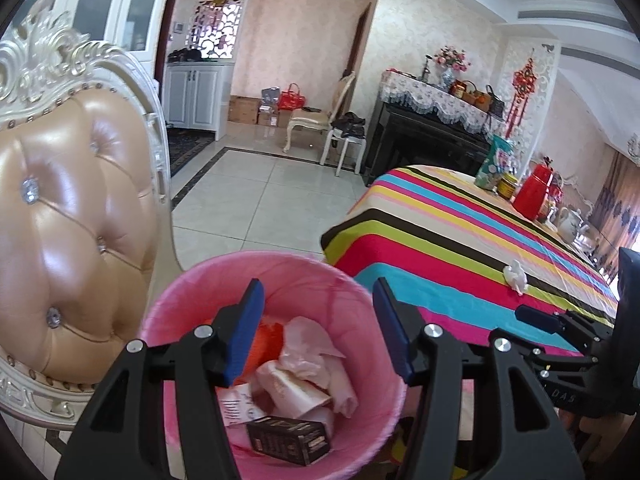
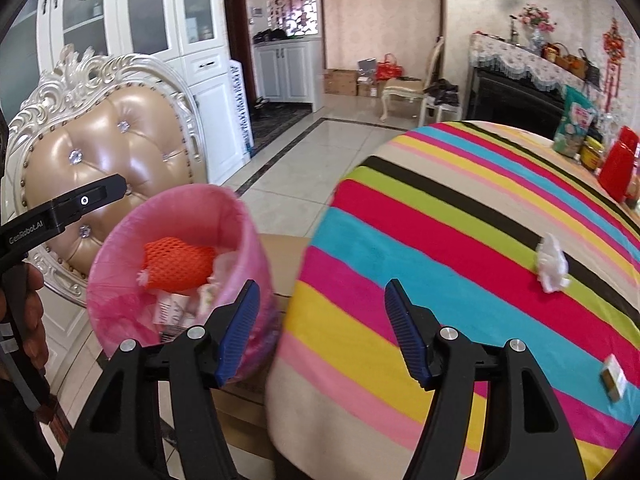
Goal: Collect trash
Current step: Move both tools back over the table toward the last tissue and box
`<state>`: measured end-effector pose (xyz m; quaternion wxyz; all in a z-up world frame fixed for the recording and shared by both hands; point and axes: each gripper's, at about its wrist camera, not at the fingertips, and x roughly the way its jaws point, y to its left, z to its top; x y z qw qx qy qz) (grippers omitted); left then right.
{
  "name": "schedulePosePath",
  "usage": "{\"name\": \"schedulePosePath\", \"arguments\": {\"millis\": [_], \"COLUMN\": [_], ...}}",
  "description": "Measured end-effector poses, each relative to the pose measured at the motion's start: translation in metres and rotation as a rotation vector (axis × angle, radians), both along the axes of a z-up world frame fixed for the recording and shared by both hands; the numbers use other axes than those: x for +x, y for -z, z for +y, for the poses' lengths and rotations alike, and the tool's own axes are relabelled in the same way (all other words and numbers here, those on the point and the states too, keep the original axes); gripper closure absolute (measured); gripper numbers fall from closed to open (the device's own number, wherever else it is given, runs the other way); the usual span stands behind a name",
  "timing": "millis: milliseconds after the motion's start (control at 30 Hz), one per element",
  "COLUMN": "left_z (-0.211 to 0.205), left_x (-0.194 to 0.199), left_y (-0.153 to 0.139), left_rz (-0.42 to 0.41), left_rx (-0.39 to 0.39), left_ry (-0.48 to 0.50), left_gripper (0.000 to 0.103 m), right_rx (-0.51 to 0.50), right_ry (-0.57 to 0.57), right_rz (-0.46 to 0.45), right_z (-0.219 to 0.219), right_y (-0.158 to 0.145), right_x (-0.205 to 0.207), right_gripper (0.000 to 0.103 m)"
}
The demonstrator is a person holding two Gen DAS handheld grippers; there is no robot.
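A pink-lined trash bin (image 1: pixel 192 292) stands beside the striped table (image 1: pixel 460 248). It holds crumpled paper (image 1: pixel 308 356), a dark box (image 1: pixel 288 440) and an orange net (image 2: pixel 178 264). My left gripper (image 1: pixel 320 332) is open and empty right above the bin's mouth. My right gripper (image 2: pixel 320 332) is open and empty, over the table's near edge, next to the bin (image 2: pixel 120 304). A crumpled white tissue (image 2: pixel 552 264) lies on the table, also in the left wrist view (image 1: pixel 516 276). A small box (image 2: pixel 614 376) lies at the table's right.
An ornate tufted chair (image 1: pixel 72 224) stands close behind the bin. A cardboard box (image 2: pixel 280 256) sits under the bin. A red jug (image 1: pixel 534 196), a snack bag (image 1: pixel 494 164), a jar and a teapot stand at the table's far end. Tiled floor (image 1: pixel 260 196) lies beyond.
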<state>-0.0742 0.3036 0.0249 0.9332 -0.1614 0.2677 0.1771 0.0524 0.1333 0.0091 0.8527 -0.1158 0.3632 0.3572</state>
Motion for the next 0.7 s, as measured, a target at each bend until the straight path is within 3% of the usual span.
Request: {"name": "schedulePosePath", "arguments": {"millis": [700], "left_z": [-0.085], "left_x": [0.067], "left_y": [-0.004], "left_rz": [0.023], "left_rx": [0.040], "left_ry": [0.172], "left_gripper": [0.046], "right_rx": [-0.003], "right_ry": [0.212], "right_rz": [-0.065], "right_z": [-0.110], "right_y": [-0.006], "right_x": [0.041], "right_gripper": [0.032]}}
